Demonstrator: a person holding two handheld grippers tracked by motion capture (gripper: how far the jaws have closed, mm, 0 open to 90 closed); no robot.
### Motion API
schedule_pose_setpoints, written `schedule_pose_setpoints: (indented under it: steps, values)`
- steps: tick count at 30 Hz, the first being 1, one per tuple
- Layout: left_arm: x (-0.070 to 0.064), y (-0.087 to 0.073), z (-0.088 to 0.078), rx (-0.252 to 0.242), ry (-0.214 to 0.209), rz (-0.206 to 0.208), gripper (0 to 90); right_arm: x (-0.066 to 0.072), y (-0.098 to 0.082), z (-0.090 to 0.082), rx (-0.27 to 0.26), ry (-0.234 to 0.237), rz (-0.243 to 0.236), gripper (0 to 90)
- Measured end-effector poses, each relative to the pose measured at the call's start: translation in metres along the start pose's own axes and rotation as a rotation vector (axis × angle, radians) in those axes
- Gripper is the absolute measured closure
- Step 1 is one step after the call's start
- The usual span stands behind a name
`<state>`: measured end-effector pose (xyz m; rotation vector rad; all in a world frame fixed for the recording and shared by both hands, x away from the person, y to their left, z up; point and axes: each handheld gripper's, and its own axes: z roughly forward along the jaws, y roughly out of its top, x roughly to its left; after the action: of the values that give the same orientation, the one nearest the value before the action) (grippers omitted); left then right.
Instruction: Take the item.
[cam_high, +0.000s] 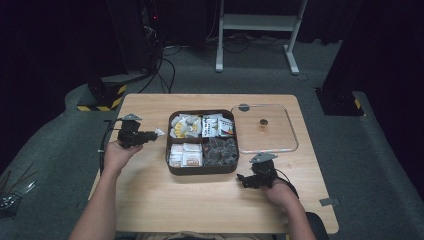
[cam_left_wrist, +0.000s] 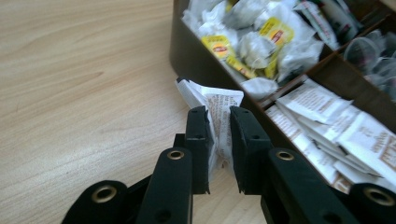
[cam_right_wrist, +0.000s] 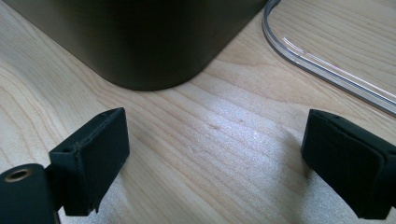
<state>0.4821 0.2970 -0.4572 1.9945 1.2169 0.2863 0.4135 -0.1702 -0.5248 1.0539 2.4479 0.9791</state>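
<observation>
A dark brown box (cam_high: 170, 150) with four compartments sits mid-table, filled with tea bags, sachets and dark wrapped items. My left gripper (cam_high: 152, 134) hovers just left of the box, shut on a white paper sachet (cam_high: 159, 132). In the left gripper view the sachet (cam_left_wrist: 219, 105) is pinched between the pads (cam_left_wrist: 200, 135), beside the box wall (cam_left_wrist: 196, 60). My right gripper (cam_high: 241, 178) rests on the table near the box's front right corner (cam_right_wrist: 140, 51), open with nothing between its fingers (cam_right_wrist: 100, 154).
A clear plastic lid (cam_high: 289, 146) lies flat to the right of the box, its rim (cam_right_wrist: 322, 63) close to the right gripper. Bare wooden tabletop (cam_high: 200, 200) stretches in front. Beyond the table are cables and a desk frame (cam_high: 255, 22).
</observation>
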Motion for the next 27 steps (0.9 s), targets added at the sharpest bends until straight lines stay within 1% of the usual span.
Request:
schedule_pose_setpoints:
  steps: [1, 2, 3, 4, 7, 10, 11, 12, 13, 14, 17, 22, 25, 27]
  values:
    - [0.0, 0.0, 0.0, 0.0, 0.0, 0.0, 78.1, 0.0, 0.0, 0.0, 0.0, 0.0, 0.0, 7.6]
    - [0.002, -0.001, 0.005, 0.011, 0.011, -0.007, 78.1, 0.0, 0.0, 0.0, 0.0, 0.0, 0.0, 7.6]
    - [0.002, -0.001, 0.005, 0.011, 0.011, -0.007, 78.1, 0.0, 0.0, 0.0, 0.0, 0.0, 0.0, 7.6]
    - [0.005, -0.002, 0.011, 0.019, 0.017, -0.016, 78.1, 0.0, 0.0, 0.0, -0.001, 0.0, 0.0, 7.6]
    - [0.006, -0.004, 0.019, 0.041, 0.04, -0.005, 78.0, 0.0, 0.0, 0.0, -0.001, 0.0, -0.001, 7.6]
    - [0.008, -0.006, 0.025, 0.05, 0.047, 0.001, 78.1, 0.0, 0.0, 0.0, -0.001, 0.0, -0.001, 7.7]
    - [0.008, -0.006, 0.025, 0.05, 0.047, 0.001, 78.1, 0.0, 0.0, 0.0, -0.001, 0.0, -0.001, 7.7]
    - [0.009, -0.007, 0.029, 0.053, 0.045, -0.008, 78.0, 0.0, 0.0, 0.0, -0.001, 0.0, -0.001, 7.7]
    - [0.011, -0.008, 0.031, 0.059, 0.046, -0.005, 78.0, 0.0, 0.0, 0.0, -0.001, 0.0, -0.001, 7.7]
    - [0.011, -0.009, 0.033, 0.063, 0.044, -0.012, 78.0, 0.0, 0.0, 0.0, -0.001, 0.0, -0.001, 7.7]
    - [0.011, -0.01, 0.04, 0.076, 0.039, -0.007, 77.9, 0.0, 0.0, 0.0, -0.001, -0.001, 0.001, 7.8]
    - [0.009, -0.01, 0.049, 0.094, 0.033, 0.016, 77.6, 0.0, -0.001, -0.001, -0.002, -0.003, 0.0, 7.8]
    - [0.008, -0.011, 0.052, 0.104, 0.036, 0.02, 77.3, 0.0, -0.001, -0.001, -0.002, -0.005, 0.001, 7.8]
    - [0.01, -0.012, 0.053, 0.096, 0.029, 0.007, 76.8, 0.001, -0.001, -0.001, -0.002, -0.006, 0.002, 7.8]
